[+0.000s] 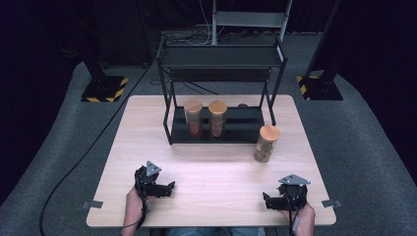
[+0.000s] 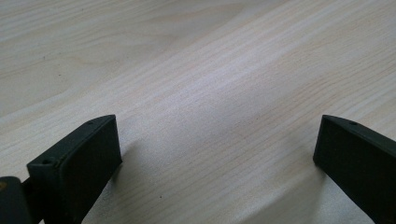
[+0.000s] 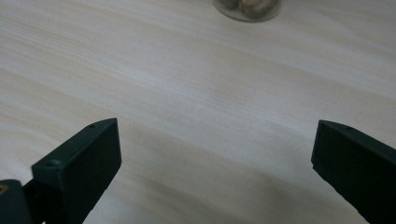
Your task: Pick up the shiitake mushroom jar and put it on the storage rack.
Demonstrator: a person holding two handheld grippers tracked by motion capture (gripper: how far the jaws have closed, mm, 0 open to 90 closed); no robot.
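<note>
Both claws rest low over the bench [image 1: 147, 128], near its front edge, jaws spread wide and empty: the left claw [image 2: 217, 154] faces bare wood, while the right claw [image 3: 215, 158] has the base of a jar [image 3: 247, 7] straight ahead of it, well apart. In the high view this jar [image 1: 266, 143] stands ahead of the right claw [image 1: 268, 200], just outside the rack [image 1: 169, 123], whose lower shelf holds two more jars [image 1: 193, 118] ahead of the left claw [image 1: 169, 187]. Probable faults: a low or off-centre grip on the tall glass jar could tip it; a slack grip could let it slip; lifting it carelessly could strike the rack post. No brand, label or writing can be read.
</note>
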